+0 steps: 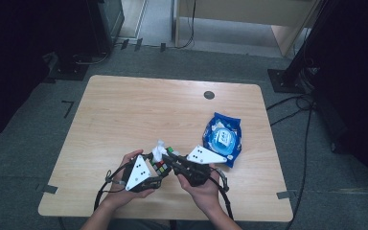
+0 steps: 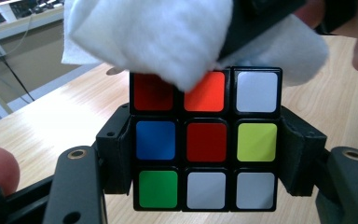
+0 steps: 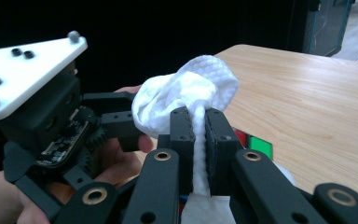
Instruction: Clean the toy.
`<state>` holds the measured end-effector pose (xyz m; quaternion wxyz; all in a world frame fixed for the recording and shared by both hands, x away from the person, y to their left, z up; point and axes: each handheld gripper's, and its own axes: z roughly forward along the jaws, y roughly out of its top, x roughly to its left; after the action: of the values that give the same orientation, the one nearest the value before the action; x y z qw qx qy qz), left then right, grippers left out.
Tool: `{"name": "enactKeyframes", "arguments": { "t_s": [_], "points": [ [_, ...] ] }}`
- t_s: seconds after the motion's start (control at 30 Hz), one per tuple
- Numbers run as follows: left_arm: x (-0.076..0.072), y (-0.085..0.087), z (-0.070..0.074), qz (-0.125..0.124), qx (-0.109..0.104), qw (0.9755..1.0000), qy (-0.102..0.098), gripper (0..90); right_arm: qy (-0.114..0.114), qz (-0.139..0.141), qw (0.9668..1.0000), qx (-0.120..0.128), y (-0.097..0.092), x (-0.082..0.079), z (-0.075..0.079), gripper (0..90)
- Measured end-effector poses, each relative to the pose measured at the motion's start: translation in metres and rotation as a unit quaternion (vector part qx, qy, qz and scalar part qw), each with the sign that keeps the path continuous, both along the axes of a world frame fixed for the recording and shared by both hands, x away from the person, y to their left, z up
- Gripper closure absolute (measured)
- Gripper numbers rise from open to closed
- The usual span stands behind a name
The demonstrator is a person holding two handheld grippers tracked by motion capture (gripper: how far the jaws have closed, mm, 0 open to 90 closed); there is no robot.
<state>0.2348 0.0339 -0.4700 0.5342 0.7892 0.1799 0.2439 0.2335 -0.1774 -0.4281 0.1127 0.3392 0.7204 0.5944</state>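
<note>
Cube: puzzle cube [image 2: 206, 140], a stiff, light plastic block with slick stickered faces; best taken flat on two opposite sides, as a grip on a corner would likely let it twist.
Wipe: white wipe [image 3: 186, 95], soft and limp, likely damp; pinch a bunched fold or it will slide out.
High view: left claw [image 1: 159, 167] and right claw [image 1: 168, 158] meet over the near table [image 1: 124, 110] edge, cube and wipe between them; a blue wipe pack [image 1: 223, 138] lies beyond the right claw.
Left claw view: jaws clamped on the cube's two sides, its face toward the camera; the wipe drapes over the top row, just above the jaws.
Right claw view: jaws pressed together on the wipe, which bunches above them; cube corner just below and beyond.
Difference: the left claw view gives the sticker colours, the right the pinch.
</note>
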Motion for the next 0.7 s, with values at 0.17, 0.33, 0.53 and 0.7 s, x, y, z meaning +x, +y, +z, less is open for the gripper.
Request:
{"name": "enactKeyframes", "arguments": {
  "t_s": [0.17,0.33,0.53,0.7],
  "points": [
    [0.000,0.004,0.004,0.000,-0.008,1.0000,-0.004,34.2,0.019,-0.028,0.9994,0.009,-0.012,0.009,-0.006,84.4],
    [0.004,0.011,0.005,0.013,-0.017,0.9998,0.000,34.2,0.037,-0.070,0.9964,-0.032,-0.024,0.022,-0.020,84.3],
    [0.008,0.014,0.003,0.030,-0.008,0.9995,0.002,34.2,0.032,-0.066,0.9972,-0.012,-0.029,0.018,-0.012,84.3],
    [0.008,0.012,0.003,0.029,-0.010,0.9995,0.003,34.2,0.003,-0.021,0.9997,0.012,-0.015,0.001,0.008,84.3]
  ]
}}
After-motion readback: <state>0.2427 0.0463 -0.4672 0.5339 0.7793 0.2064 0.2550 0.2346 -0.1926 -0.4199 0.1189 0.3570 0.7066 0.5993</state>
